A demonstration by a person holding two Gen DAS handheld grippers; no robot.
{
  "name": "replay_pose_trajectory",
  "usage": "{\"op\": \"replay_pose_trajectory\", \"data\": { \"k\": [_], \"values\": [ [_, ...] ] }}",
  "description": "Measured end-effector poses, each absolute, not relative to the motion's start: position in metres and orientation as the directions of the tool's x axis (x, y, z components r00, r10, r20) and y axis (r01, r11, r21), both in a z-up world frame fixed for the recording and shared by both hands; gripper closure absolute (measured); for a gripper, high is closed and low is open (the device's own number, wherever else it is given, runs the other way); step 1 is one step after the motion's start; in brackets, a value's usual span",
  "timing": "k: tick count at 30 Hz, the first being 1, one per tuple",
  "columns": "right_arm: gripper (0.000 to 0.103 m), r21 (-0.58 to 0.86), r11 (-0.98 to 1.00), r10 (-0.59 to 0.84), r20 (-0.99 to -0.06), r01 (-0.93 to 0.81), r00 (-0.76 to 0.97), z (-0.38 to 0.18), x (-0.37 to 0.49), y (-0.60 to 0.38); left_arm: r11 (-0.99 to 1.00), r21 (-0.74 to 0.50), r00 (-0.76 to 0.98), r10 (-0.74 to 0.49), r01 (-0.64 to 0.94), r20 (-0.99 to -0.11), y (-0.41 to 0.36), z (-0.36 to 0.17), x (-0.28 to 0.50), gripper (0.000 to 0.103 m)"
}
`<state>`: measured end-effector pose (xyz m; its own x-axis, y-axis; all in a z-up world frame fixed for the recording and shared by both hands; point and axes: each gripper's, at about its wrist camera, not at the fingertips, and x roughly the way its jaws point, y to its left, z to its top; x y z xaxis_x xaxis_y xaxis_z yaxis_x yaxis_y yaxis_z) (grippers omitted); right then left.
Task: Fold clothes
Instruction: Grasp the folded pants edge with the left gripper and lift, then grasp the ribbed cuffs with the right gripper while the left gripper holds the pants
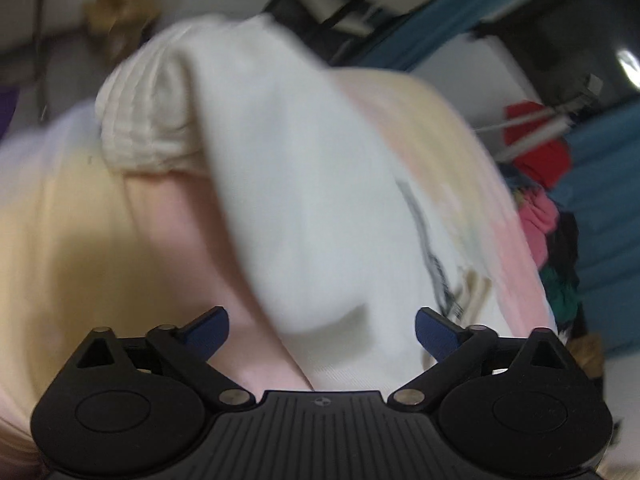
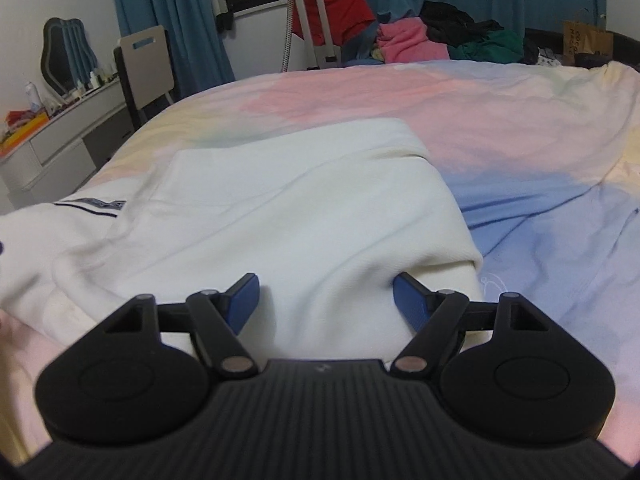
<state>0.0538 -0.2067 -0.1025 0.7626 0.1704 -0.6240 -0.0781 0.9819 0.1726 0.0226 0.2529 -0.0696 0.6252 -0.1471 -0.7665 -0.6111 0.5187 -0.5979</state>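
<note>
A white sweatshirt [image 2: 288,208] lies partly folded on a pastel pink, yellow and blue bedspread [image 2: 500,128]. My right gripper [image 2: 326,300] is open, its blue pads on either side of the near folded edge of the sweatshirt. In the blurred left wrist view the white sweatshirt [image 1: 304,200] shows a sleeve with a ribbed cuff [image 1: 144,120] lying across it and a dark print at the right. My left gripper [image 1: 322,332] is open just above the cloth, holding nothing.
A pile of pink, black, green and red clothes [image 2: 420,40] lies at the far side of the bed. A tripod [image 2: 316,20] stands before blue curtains [image 2: 168,20]. A chair [image 2: 146,68] and a cluttered white dresser [image 2: 60,120] stand at the left.
</note>
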Motion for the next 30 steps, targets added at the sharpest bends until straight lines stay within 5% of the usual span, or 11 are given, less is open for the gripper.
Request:
{"op": "replay_pose_trajectory", "data": {
  "k": [3, 9, 15, 18, 21, 24, 30],
  "values": [
    [0.027, 0.161, 0.984, 0.165, -0.62, -0.081, 0.767, -0.102, 0.054, -0.204, 0.365, -0.689, 0.667, -0.209, -0.626, -0.716, 0.289, -0.082, 0.036, 0.013],
    [0.026, 0.148, 0.986, 0.154, -0.611, -0.079, 0.776, -0.102, 0.054, -0.202, 0.313, -0.757, 0.775, -0.092, -0.574, -0.625, 0.348, -0.081, 0.049, 0.018],
    [0.027, 0.145, 0.974, 0.223, -0.48, -0.174, 0.849, -0.083, 0.039, -0.187, 0.343, -0.745, 0.776, -0.069, -0.572, -0.627, 0.364, -0.094, 0.063, 0.037],
    [0.028, 0.137, 0.946, 0.323, -0.445, -0.293, 0.835, -0.079, 0.032, -0.169, 0.453, -0.691, 0.768, -0.022, -0.564, -0.64, 0.354, -0.088, 0.07, 0.054],
    [0.029, 0.104, 0.922, 0.36, -0.579, -0.372, 0.731, -0.102, 0.041, -0.144, 0.555, -0.628, 0.769, 0.036, -0.546, -0.638, 0.343, -0.08, 0.073, 0.071],
    [0.028, 0.07, 0.912, 0.36, -0.606, -0.403, 0.71, -0.111, 0.042, -0.136, 0.674, -0.53, 0.781, 0.114, -0.515, -0.614, 0.319, -0.058, 0.078, 0.081],
    [0.029, 0.173, 0.906, 0.408, -0.6, -0.386, 0.688, -0.108, 0.047, -0.155, 0.874, -0.264, 0.864, 0.278, -0.409, -0.42, 0.226, 0.004, 0.084, 0.084]
  ]
}}
